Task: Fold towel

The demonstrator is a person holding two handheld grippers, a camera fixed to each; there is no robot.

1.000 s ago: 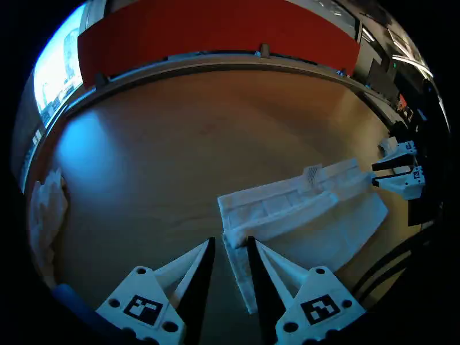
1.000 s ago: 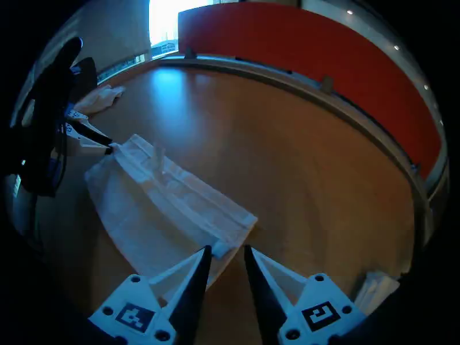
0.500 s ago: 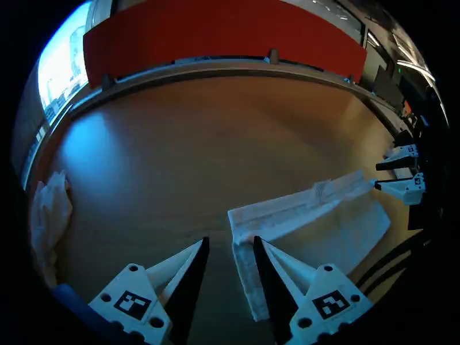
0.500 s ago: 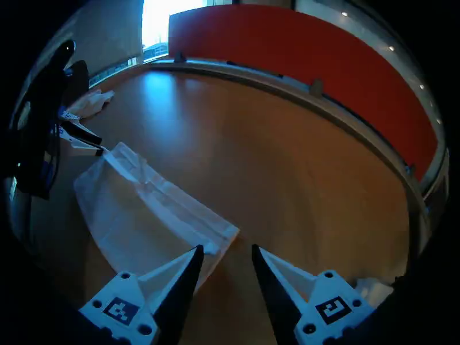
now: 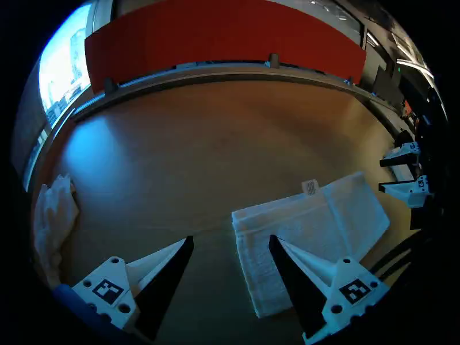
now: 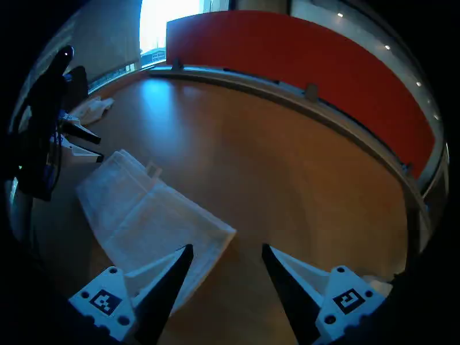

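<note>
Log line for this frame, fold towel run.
towel: folded over, flat on table | left gripper: jaws open, empty | right gripper: jaws open, empty | crumpled cloth: at table edge, untouched

Wooden tabletop (image 5: 190, 144) fills middle of my left gripper view. Red divider panel (image 5: 218, 34) across top, grey rail (image 5: 230, 69) just below it. Bright window (image 5: 57, 75) upper left. Crumpled white cloth (image 5: 52, 218) at left edge, lying on tabletop. In right gripper view I see same cloth upper left, below window.
</note>
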